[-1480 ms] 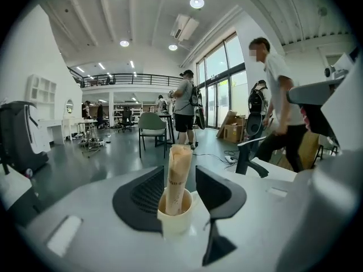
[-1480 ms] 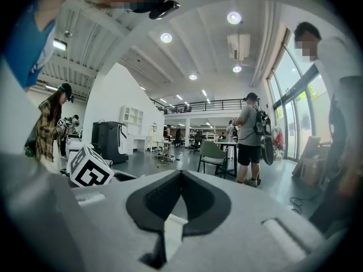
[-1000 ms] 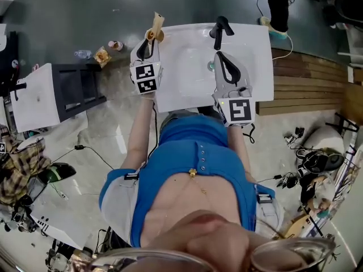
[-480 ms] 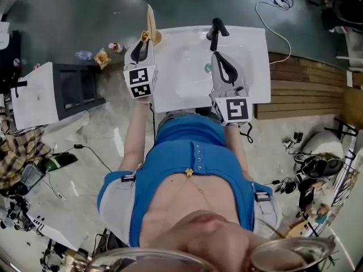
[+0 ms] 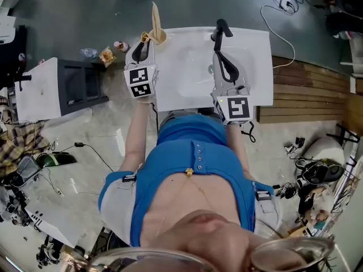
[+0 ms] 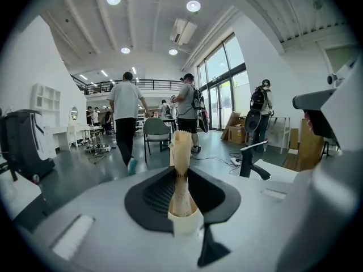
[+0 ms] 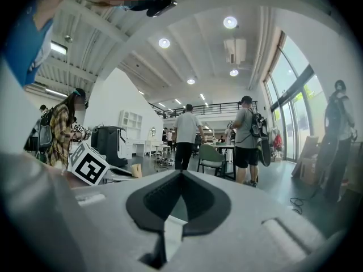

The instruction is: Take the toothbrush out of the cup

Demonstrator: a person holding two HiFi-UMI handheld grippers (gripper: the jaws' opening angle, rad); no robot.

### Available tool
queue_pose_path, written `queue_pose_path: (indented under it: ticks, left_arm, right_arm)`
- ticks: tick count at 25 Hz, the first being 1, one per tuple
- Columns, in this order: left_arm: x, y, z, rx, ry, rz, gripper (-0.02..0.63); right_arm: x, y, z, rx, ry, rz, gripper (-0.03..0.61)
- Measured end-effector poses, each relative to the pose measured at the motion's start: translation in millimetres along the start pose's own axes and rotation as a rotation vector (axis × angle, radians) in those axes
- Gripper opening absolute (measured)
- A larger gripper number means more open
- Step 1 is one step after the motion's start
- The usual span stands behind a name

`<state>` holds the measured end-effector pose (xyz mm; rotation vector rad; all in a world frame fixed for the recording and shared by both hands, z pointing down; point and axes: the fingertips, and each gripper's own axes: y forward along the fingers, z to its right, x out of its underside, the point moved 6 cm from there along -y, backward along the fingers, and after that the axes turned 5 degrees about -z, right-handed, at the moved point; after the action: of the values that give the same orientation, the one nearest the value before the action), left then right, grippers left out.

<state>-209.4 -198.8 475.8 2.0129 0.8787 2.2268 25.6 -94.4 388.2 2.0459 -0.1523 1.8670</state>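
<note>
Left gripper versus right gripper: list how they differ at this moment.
Hold: the left gripper's jaws, which have just been closing, pinch the tan toothbrush. The right gripper's jaws meet at the tips with nothing between them.
Place: the left gripper is at the back left corner of the sink. The right gripper is over the basin, close to the faucet.
Shared: both have black jaws and reach over the sink.

The cup (image 5: 158, 37) stands on the washbasin's (image 5: 182, 92) far left corner, the toothbrush (image 5: 155, 15) upright in it between my left gripper's (image 5: 148, 39) jaws; the faucet (image 5: 220, 28) is just beyond my right gripper (image 5: 218, 55).
</note>
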Motion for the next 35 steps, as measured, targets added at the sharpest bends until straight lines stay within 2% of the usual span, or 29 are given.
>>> queue_pose_path:
  ticks: [7, 18, 35]
  left_arm:
    - [-1.4, -0.6, -1.7, 0.005, -0.005, -0.003, 0.075]
    - [0.2, 2.0, -7.1, 0.023, -0.029, -0.008, 0.073]
    - [2.4, 3.3, -14.8, 0.053, -0.072, -0.007, 0.063]
  right_arm:
    - [-4.4, 17.7, -10.7, -0.055, -0.028, 0.001, 0.002]
    - [-11.7, 86.2, -32.0, -0.167, -0.088, 0.003, 0.001]
    - [15.9, 194.9, -62.7, -0.308, -0.083, -0.110, 0.002]
